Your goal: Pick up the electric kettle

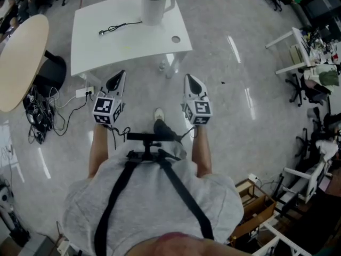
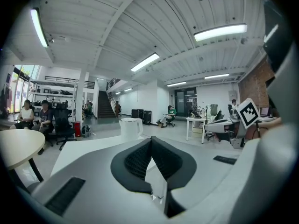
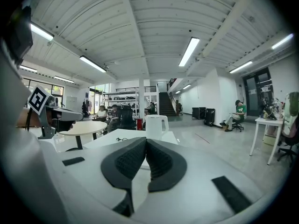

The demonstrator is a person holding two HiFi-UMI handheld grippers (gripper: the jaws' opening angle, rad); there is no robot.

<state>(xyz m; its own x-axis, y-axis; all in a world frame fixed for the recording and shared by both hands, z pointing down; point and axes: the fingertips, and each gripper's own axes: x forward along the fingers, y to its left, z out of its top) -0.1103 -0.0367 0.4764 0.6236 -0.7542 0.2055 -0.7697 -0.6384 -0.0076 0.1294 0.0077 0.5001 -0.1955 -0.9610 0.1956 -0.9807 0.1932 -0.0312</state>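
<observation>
Kettle (image 1: 153,5) first: where do we have it?

We see it upright at the far edge of the white table (image 1: 128,47), toward the right corner, with its handle to the right. A black cord (image 1: 118,27) lies on the top to its left and runs up to its foot.

And our tools?

We hold the left gripper (image 1: 122,74) with its jaws pressed together and nothing between them. The right gripper (image 1: 188,78) is the same, pads meeting and empty. In the head view both show over the floor (image 1: 240,105), just short of the table's near edge and well apart from the kettle.

What else is on that top?

We make out only a small round hole (image 1: 176,39) near the front right corner.

And the room around us?

We stand on a pale, glossy floor that mirrors the strip lights (image 2: 220,31) of a white ribbed ceiling (image 3: 154,27). A round beige table (image 1: 21,57) stands to the left, with a power strip (image 1: 82,93) and tangled cables (image 1: 40,116) on the floor beside it. Office chairs (image 1: 301,87) and white desks (image 1: 293,52) crowd the right side. In the gripper views we see a staircase (image 2: 103,110) at the back and seated people (image 2: 35,113) off to the left.
</observation>
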